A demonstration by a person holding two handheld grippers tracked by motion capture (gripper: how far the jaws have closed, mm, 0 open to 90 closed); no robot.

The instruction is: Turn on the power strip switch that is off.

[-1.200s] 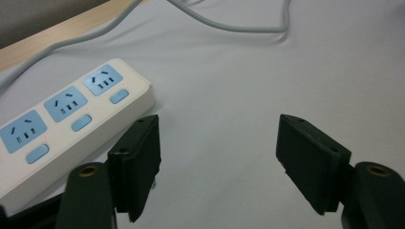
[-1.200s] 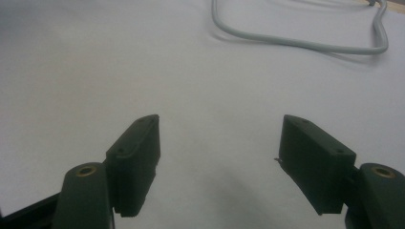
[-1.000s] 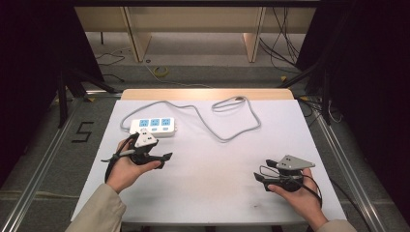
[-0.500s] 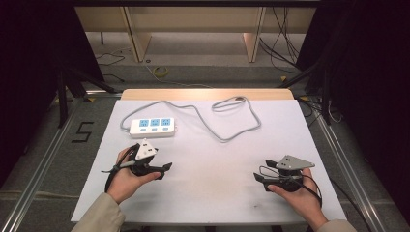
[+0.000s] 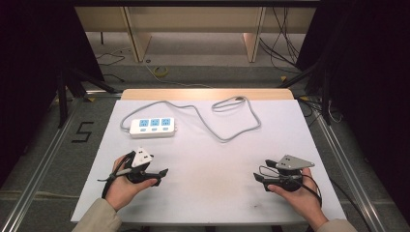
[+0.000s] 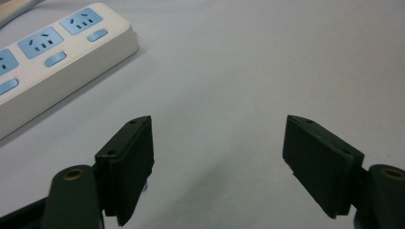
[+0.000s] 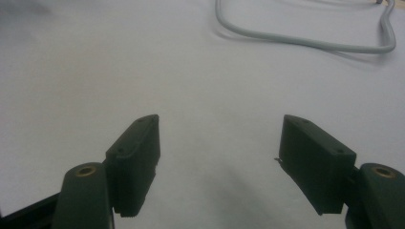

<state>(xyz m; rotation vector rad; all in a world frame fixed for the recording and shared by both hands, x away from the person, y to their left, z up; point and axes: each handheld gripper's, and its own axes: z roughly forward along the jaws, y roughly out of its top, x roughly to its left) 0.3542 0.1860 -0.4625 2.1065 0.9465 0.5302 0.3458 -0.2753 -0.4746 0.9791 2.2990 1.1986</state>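
One power strip lies flat on the far left part of the white table, its grey cord looping toward the far edge. Your left gripper rests near the strip, on your side of it, jaws spread wide and holding nothing. Your right gripper sits well apart, jaws equally wide and empty.

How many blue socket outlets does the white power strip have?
3, in one row along the power strip: left, middle, right. None seems hidden.
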